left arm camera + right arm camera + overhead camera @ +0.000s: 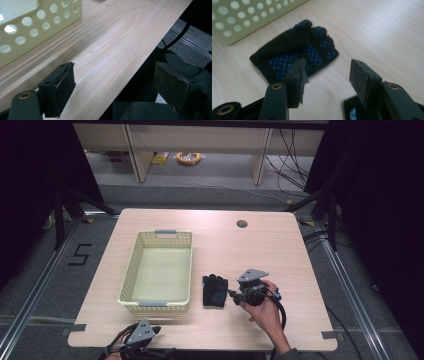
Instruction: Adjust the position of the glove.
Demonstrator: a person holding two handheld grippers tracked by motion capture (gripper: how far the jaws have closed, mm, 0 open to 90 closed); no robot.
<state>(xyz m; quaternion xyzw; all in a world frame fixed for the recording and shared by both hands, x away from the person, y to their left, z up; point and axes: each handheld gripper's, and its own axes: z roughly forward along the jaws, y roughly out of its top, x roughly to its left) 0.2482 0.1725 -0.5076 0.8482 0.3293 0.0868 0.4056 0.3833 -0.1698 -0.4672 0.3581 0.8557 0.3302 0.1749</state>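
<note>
The desk (280,245) carries a pale yellow perforated basket (131,275) on its left half, running from mid-desk toward the near edge, and it looks bare inside. Just right of the basket's near right corner lies a black glove with blue grip dots (214,291), flat on the wood, a little in from the near edge. The right gripper (235,294) sits close beside the glove's right side, held in a hand (265,312), its jaws parted with nothing between them; in the right gripper view the glove (297,50) lies ahead of and partly behind the left jaw, not yet inside the gap. The left gripper (156,330) hangs at the near edge below the basket, jaws wide apart and empty.

The likely trouble is a poor pinch: the glove is limp and flat, so jaws closing from this side could catch only a fingertip fold, or push the fabric across the wood toward the basket wall.

The high view gives the layout of basket, glove and both hands. The right gripper view adds the blue dot pattern and the glove's curled fingers. The left gripper view shows the basket's wall (37,22) and the desk's near edge dropping to the floor.
</note>
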